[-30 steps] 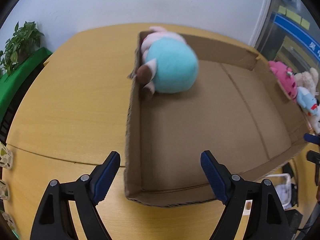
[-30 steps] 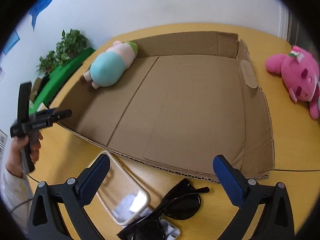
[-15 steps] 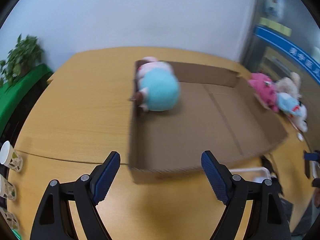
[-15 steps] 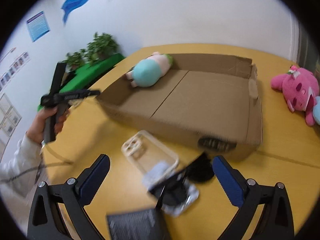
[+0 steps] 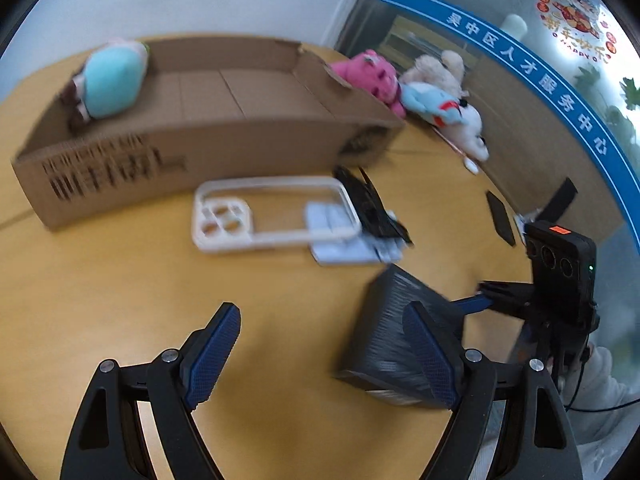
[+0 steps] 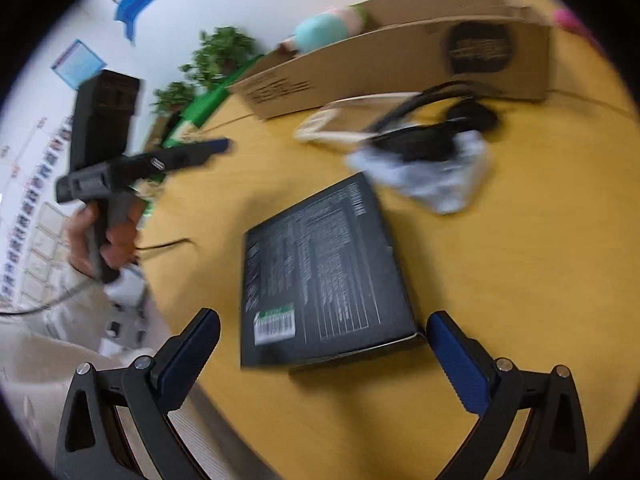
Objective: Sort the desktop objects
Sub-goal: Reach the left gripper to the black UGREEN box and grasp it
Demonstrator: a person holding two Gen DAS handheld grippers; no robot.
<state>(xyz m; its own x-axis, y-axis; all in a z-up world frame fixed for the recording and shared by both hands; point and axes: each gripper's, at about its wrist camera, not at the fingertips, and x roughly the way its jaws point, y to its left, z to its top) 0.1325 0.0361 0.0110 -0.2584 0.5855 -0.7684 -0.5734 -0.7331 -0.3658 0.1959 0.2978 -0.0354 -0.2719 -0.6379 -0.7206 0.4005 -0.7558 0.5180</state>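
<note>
A flat black box with printed text lies on the yellow table, its near end between the fingers of my right gripper, which is open and not touching it. In the left wrist view the same black box sits beside the right finger of my open, empty left gripper. Beyond lie a clear phone case, black sunglasses and a pale tissue pack. The cardboard box holds a teal plush.
Pink, blue and beige plush toys lie right of the cardboard box. A dark phone rests near the table's right edge. A hand holds the left gripper at the table's left edge; potted plants stand behind.
Both grippers pulled back from the cardboard box toward the near table. The black box, phone case, sunglasses and tissue pack came into view; the right gripper sank over the black box. Both stayed open.
</note>
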